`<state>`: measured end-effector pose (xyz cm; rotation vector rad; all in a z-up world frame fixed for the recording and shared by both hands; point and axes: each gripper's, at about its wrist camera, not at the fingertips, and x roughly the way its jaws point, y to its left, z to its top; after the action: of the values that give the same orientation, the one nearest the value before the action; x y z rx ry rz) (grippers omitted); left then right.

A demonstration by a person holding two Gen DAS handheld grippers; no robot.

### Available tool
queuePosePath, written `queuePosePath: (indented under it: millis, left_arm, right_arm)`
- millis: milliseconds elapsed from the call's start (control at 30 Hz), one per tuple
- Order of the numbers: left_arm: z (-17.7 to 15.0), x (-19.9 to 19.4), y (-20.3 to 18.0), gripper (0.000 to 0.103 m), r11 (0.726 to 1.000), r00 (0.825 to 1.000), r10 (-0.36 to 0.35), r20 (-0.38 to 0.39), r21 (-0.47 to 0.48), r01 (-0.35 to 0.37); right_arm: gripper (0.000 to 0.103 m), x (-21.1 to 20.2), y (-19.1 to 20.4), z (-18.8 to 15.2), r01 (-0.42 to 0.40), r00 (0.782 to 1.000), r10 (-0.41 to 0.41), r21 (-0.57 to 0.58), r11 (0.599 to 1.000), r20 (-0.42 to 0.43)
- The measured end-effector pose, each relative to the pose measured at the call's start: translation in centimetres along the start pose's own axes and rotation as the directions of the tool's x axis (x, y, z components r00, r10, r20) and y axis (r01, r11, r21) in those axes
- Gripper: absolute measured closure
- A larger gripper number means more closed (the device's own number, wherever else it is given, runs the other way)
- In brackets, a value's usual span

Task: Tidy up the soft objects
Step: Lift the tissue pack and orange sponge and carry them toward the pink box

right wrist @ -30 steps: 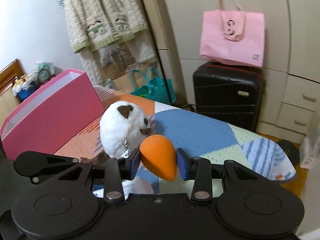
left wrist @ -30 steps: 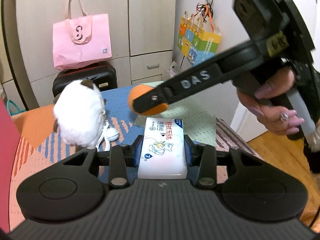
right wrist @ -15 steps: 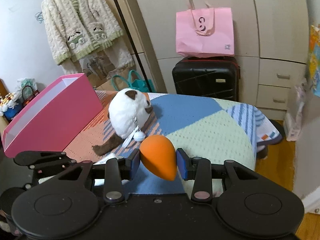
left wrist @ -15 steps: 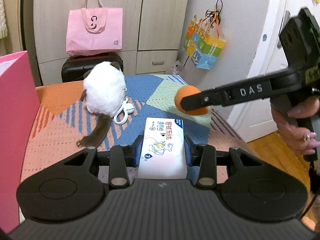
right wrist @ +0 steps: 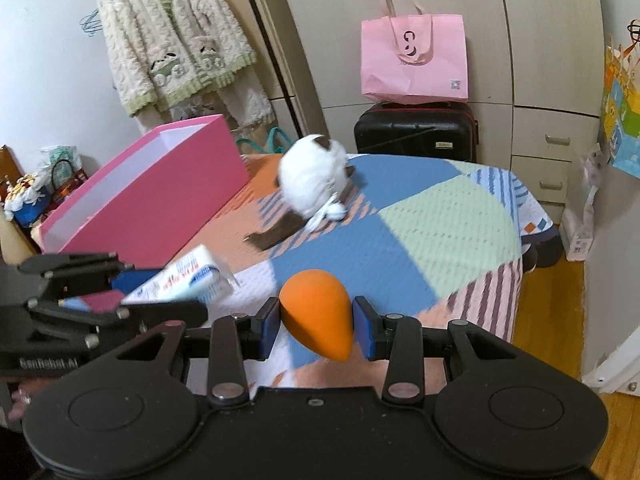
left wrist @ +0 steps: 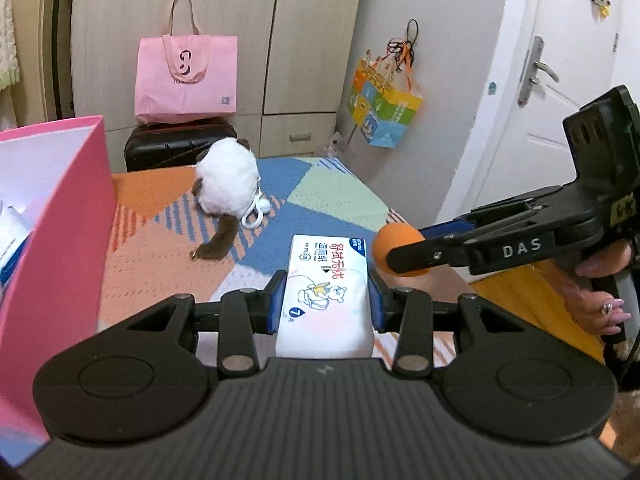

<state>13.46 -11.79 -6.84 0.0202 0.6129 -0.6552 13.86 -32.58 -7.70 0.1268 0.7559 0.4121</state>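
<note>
Mid-carry above the quilted table [right wrist: 460, 216], left gripper [left wrist: 326, 300] clamps a tissue pack [left wrist: 326, 280] and right gripper [right wrist: 316, 322] an orange sponge [right wrist: 316, 312], likely next into the pink box [right wrist: 152, 196] at ten o'clock.

You have a table [right wrist: 472, 240] in front of you, covered by a patchwork cloth [left wrist: 332, 196] in blue, pale green, orange and striped patches that hangs over the edges. On the cloth sits a white plush toy [right wrist: 314, 178] with brown ears and a brown tail trailing toward you, a white cord with a pompom beside it. At the left edge stands a tall pink box [right wrist: 160, 196], open at the top, near the toy but apart from it.
</note>
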Motion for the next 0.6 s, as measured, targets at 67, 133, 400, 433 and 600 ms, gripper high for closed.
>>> queuePosePath:
  millis: [67, 133, 400, 433, 600]
  left_arm:
    - [-0.4, -1.2, 0.3, 0.064, 1.000, 1.000, -0.022, -0.022, -0.001, 0.022]
    - [-1.0, -2.4, 0.6, 0.064, 0.999, 0.998, -0.038, -0.048, -0.004, 0.038]
    - [-3.1, -7.2, 3.2, 0.064, 0.995, 0.989, -0.076, -0.130, -0.067, 0.068]
    - [-3.2, -7.8, 3.5, 0.064, 0.995, 0.988, -0.075, -0.134, -0.071, 0.066]
    - [-3.4, -11.7, 5.2, 0.064, 0.993, 0.986, -0.085, -0.141, -0.090, 0.072]
  right_arm:
    - [0.059, -0.9, 0.9, -0.6, -0.010, 1.000, 0.010, 0.009, 1.000, -0.006]
    - [0.059, -1.5, 1.9, -1.1, -0.023, 1.000, 0.024, 0.017, 1.000, -0.017]
    - [0.058, -2.8, 7.4, -2.3, -0.109, 0.991, 0.107, -0.021, 0.994, -0.077]
    - [0.058, -2.8, 8.4, -2.5, -0.125, 0.989, 0.122, -0.037, 0.991, -0.086]
    - [0.058, -2.9, 12.7, -2.4, -0.193, 0.978, 0.182, -0.100, 0.976, -0.106]
